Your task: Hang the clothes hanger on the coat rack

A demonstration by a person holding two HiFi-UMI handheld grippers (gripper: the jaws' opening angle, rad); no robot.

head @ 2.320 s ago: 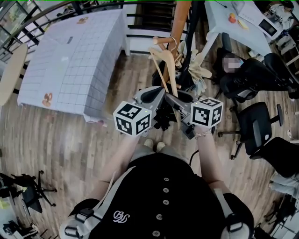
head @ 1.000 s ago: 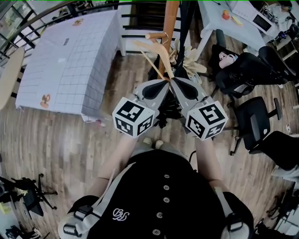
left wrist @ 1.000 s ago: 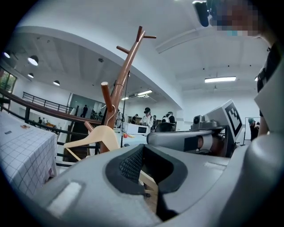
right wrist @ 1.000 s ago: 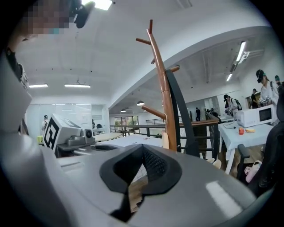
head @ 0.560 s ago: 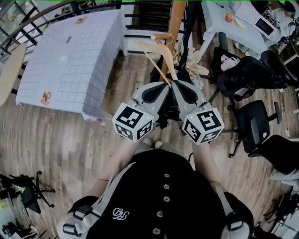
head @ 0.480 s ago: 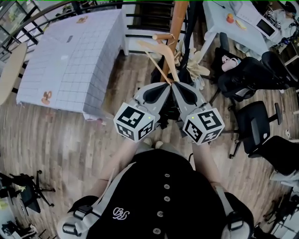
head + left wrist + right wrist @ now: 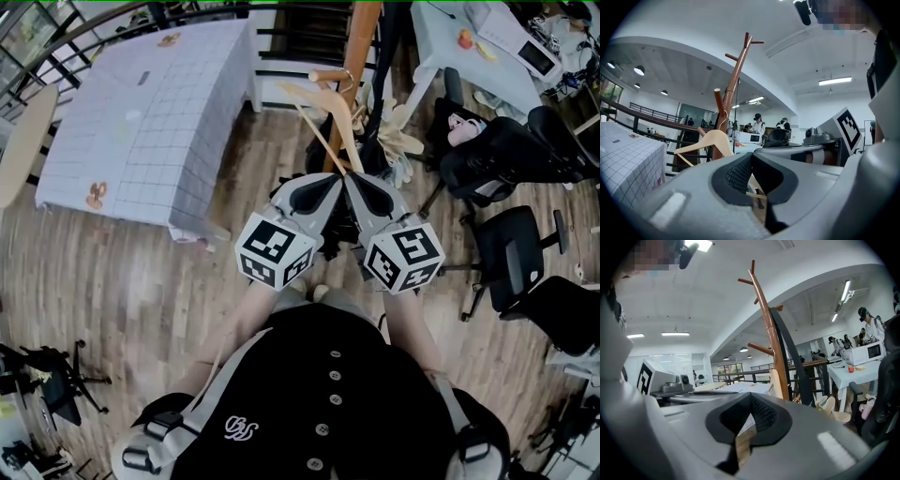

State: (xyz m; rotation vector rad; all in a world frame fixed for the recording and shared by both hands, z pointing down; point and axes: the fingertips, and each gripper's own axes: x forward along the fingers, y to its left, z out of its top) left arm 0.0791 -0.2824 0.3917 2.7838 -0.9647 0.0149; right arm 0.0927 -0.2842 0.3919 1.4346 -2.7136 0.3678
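A light wooden clothes hanger (image 7: 323, 117) reaches from my two grippers up to the brown coat rack (image 7: 361, 37). Its metal hook (image 7: 348, 81) is at a lower peg (image 7: 323, 75), close to the pole; whether it rests on the peg I cannot tell. My left gripper (image 7: 330, 180) and right gripper (image 7: 352, 180) are side by side at the hanger's lower end. In the left gripper view the hanger (image 7: 705, 143) shows ahead and the left gripper (image 7: 752, 157) is shut on its thin bar. In the right gripper view the right gripper (image 7: 751, 397) is shut on a wooden part, with the rack (image 7: 769, 333) ahead.
A table with a checked cloth (image 7: 141, 122) stands to the left. Black office chairs (image 7: 525, 253) and a white desk (image 7: 469, 47) crowd the right. More pale hangers (image 7: 398, 141) lie at the rack's foot. A dark strap (image 7: 790, 352) hangs down the pole. A railing runs behind.
Both grippers and the hanger's lower end have sunk slightly. The hook stays at the lower peg by the pole. Both grips are unchanged.
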